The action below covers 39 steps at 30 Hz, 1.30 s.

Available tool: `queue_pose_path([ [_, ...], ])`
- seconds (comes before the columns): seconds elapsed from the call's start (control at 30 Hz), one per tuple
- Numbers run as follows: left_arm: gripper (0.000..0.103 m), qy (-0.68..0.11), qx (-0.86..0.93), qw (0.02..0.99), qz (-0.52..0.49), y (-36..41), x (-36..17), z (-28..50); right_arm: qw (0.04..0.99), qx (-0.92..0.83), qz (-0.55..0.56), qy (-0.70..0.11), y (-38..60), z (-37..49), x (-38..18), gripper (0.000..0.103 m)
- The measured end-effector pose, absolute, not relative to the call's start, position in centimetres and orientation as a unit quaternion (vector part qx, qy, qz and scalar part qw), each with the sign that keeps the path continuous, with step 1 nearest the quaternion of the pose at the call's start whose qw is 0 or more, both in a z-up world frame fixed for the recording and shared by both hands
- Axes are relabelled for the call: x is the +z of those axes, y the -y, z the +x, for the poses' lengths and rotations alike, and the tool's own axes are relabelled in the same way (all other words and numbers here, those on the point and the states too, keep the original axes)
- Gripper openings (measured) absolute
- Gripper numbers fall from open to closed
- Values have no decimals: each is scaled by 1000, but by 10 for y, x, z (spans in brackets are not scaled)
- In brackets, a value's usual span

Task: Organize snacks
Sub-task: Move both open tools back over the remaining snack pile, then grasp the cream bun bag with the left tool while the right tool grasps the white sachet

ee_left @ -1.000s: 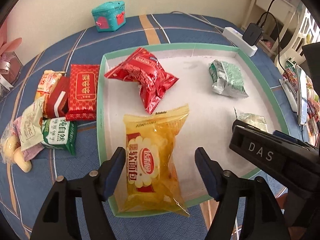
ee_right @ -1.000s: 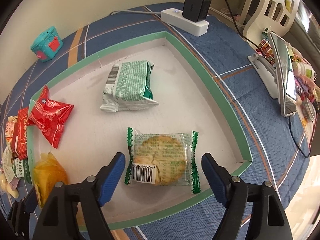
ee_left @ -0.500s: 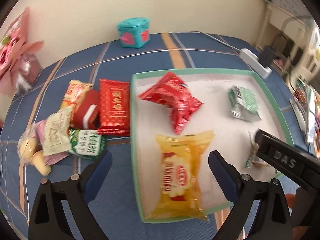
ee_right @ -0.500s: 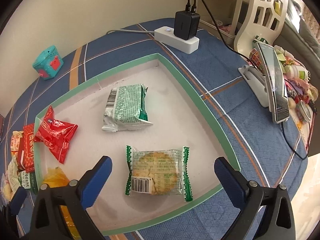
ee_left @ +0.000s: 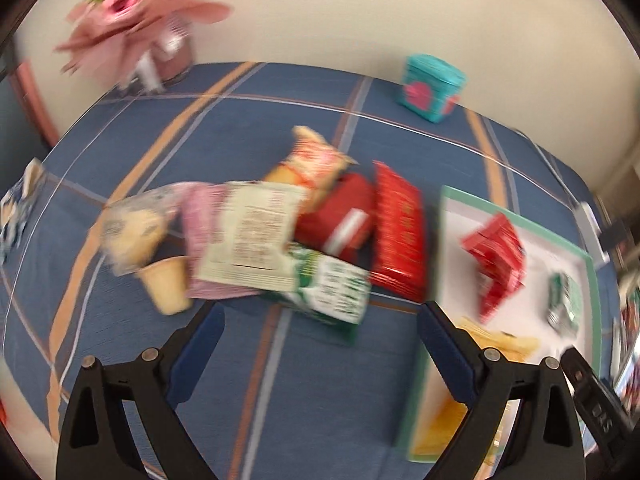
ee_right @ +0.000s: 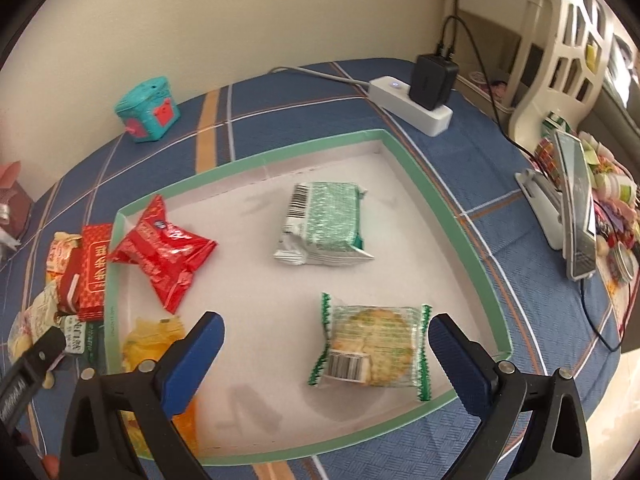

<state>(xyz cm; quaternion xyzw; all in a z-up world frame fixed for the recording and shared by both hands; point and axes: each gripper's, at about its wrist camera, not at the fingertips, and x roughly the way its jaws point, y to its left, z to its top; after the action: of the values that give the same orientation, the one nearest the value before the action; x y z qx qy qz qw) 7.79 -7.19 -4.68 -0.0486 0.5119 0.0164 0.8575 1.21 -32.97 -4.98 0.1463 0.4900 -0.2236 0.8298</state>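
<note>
While both tongs stand wide and hold nothing, the left gripper [ee_left: 320, 344] hangs over blue cloth outside the tray [ee_left: 592, 280], facing a heap of snacks just beside the tray's left rim: a green-white packet [ee_left: 332, 294], a cream packet [ee_left: 252, 240], a flat red packet [ee_left: 398, 240]. The right gripper [ee_right: 326, 346] hovers inside the tray [ee_right: 456, 236], near a round cracker pack [ee_right: 372, 346]; a green packet [ee_right: 324, 224] and a red bag [ee_right: 164, 252] also lie inside.
</note>
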Motion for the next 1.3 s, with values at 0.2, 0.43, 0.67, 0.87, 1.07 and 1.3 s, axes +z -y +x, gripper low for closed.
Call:
queue_pose_path([
  [0.2, 97, -512, 63, 854, -66, 32, -42, 80, 845, -187, 124, -486, 306, 18, -42, 103],
  [0.43, 97, -508, 75, 854, -87, -3, -37, 85, 854, -145, 96, -490, 272, 25, -40, 103],
  [0.67, 97, -502, 89, 854, -105, -39, -28, 86, 864, -104, 87, -485, 237, 29, -35, 103],
  [0.87, 97, -498, 104, 851, -134, -75, -24, 88, 873, -66, 88, -476, 204, 37, -29, 103],
  [1.07, 97, -492, 113, 850, -151, -108, -20, 94, 871, -28, 91, -482, 168, 54, -26, 103],
  [1.3, 97, -500, 105, 840, -183, -131, -31, 103, 869, -1, 78, -488, 131, 82, -25, 103],
])
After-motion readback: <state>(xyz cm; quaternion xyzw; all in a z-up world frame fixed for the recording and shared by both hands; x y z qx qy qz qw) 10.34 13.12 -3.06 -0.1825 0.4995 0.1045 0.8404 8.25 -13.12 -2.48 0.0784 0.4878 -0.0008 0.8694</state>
